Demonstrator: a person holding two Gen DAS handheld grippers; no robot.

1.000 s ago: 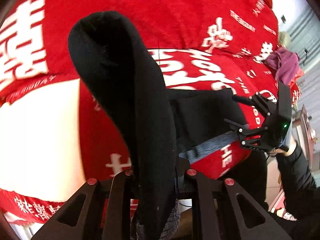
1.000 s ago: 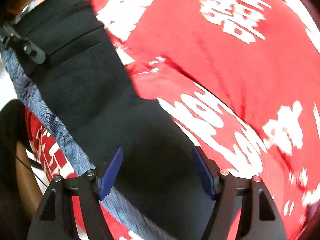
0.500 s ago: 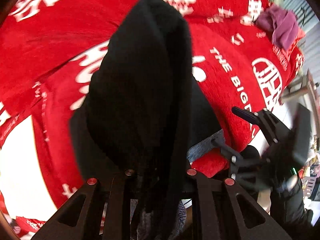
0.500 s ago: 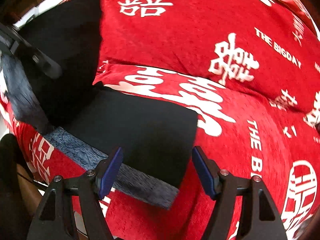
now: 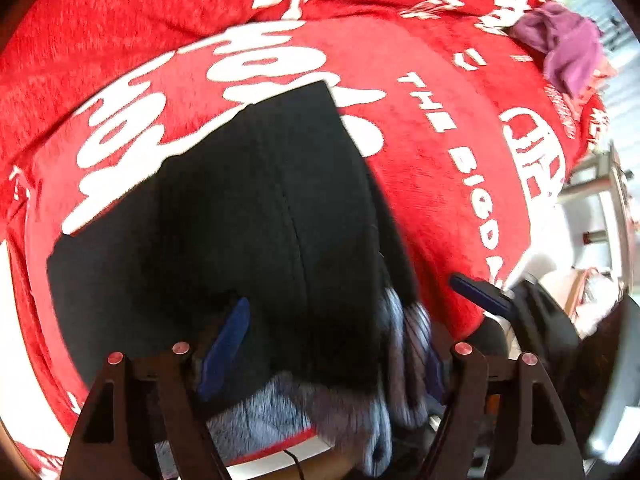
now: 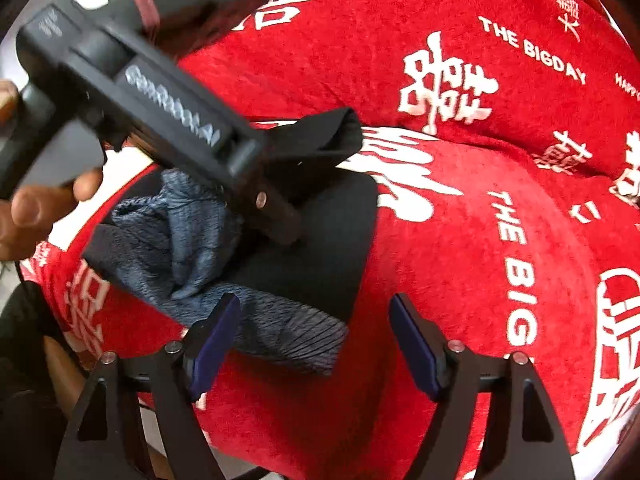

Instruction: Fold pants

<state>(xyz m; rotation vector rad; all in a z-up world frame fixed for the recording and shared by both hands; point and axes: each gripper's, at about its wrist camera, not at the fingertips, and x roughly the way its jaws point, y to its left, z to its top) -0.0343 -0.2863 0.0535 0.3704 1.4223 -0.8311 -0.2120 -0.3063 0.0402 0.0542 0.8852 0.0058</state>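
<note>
Red plush blanket (image 6: 460,240) under black pants (image 5: 260,220), folded into a compact stack near its front edge. Last fold apparently just laid. Left gripper (image 5: 332,344) spread wide over the waistband; right gripper (image 6: 316,344) wide, empty. Next: withdraw, smooth edges.

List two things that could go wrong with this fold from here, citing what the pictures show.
1. The left gripper is open over the pants; its fingers may catch the loose top layer when it pulls away.
2. The grey waistband is bunched near the edge of the red blanket, so the fold could end up lopsided or slide off.
</note>
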